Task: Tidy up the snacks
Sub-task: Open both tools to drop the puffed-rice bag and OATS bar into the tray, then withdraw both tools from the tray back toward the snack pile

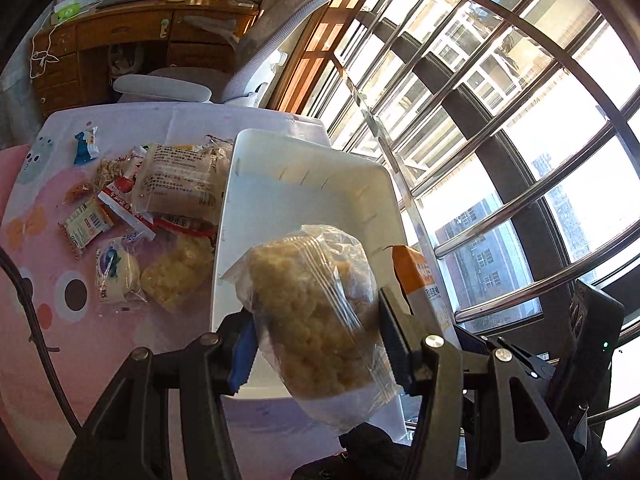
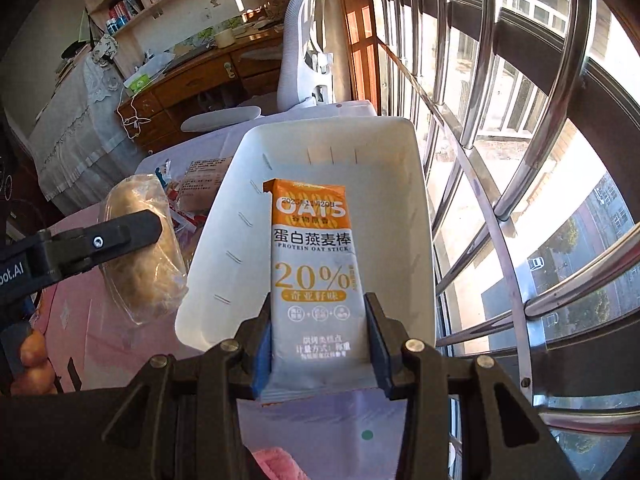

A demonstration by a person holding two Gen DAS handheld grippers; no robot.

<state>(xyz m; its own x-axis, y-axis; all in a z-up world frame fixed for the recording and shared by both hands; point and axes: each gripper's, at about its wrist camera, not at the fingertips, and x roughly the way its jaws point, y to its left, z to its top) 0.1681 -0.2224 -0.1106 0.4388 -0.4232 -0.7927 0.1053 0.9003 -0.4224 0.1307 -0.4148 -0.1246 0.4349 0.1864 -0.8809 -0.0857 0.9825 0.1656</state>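
Above the white bin (image 2: 416, 200), you are gripping an oat bar (image 2: 316, 280) upright in your right fingers (image 2: 378, 324), nearer; your left fingers (image 1: 394, 336) are clamping a puffed-snack bag (image 1: 312, 312) at its edge.

White bin (image 2: 412, 200): smooth matt plastic. Puffed-snack bag (image 1: 316, 304): clear crinkly film. Oat bar wrapper (image 2: 316, 272): matt foil. Window bars (image 2: 500, 128): shiny metal.

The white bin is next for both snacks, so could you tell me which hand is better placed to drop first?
Right, probably: its oat bar hangs over the bin, while the left's puffed bag overlaps its near edge.
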